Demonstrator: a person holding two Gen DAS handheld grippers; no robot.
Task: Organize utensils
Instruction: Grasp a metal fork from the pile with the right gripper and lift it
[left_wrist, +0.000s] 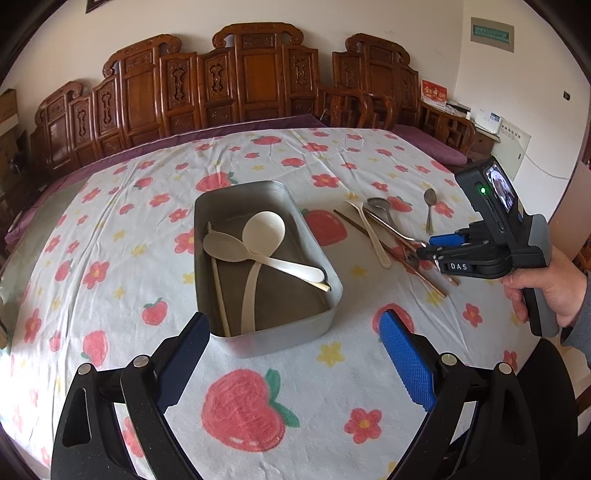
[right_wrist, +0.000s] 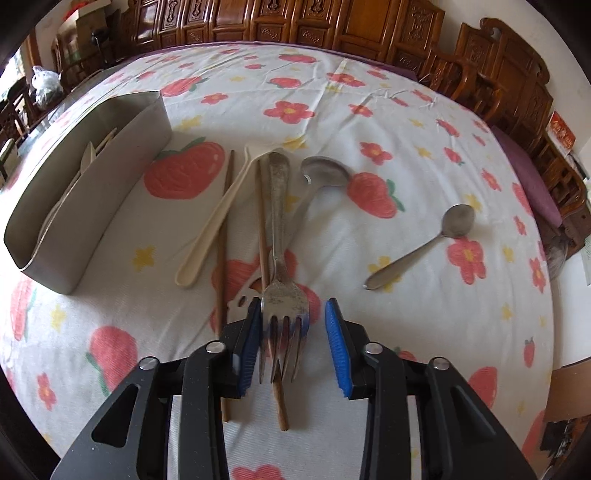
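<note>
A metal tray (left_wrist: 271, 343) on the flowered cloth holds cream plastic spoons (left_wrist: 264, 230) and a pale chopstick (left_wrist: 219, 280). My left gripper (left_wrist: 291, 358) is open and empty just in front of the tray. My right gripper (right_wrist: 293, 321) is open, its fingers on either side of the tines of a metal fork (right_wrist: 282, 295) that lies on the cloth; it also shows in the left wrist view (left_wrist: 424, 251). Beside the fork lie brown chopsticks (right_wrist: 221, 266), a cream plastic utensil (right_wrist: 218, 218), a metal ladle-like spoon (right_wrist: 325, 173) and a small metal spoon (right_wrist: 424, 247).
The tray (right_wrist: 96, 206) stands left of the loose utensils in the right wrist view. Carved wooden chairs (left_wrist: 255, 74) line the table's far side. A purple cushion (right_wrist: 532, 181) lies at the right.
</note>
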